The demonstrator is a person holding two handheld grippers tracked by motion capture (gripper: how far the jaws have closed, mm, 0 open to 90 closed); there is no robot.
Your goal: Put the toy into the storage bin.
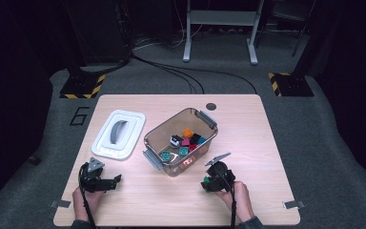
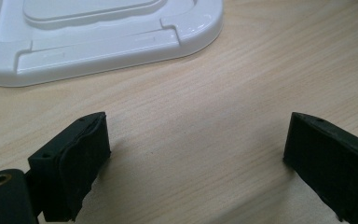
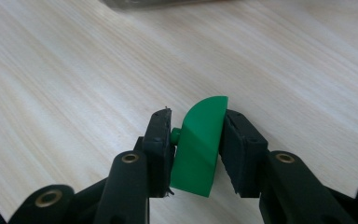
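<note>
A green block with a rounded top (image 3: 199, 144) is clamped between the two black jaws of my right gripper (image 3: 196, 140); the same green block (image 1: 208, 185) shows at the tip of the right gripper (image 1: 208, 183), just over the table in front of the clear bin (image 1: 209, 119). That bin holds several coloured blocks (image 1: 185, 143). My left gripper (image 2: 196, 154) stands open over bare wood, nothing between its jaws; in the high view the left gripper (image 1: 113, 182) rests near the table's front left, below the white lid (image 1: 118, 134).
The white lid (image 2: 98, 37) with a grey handle lies flat, left of the bin. A dark round hole (image 1: 211, 106) sits near the table's far edge. Black cables and a metal stand are on the floor beyond the table.
</note>
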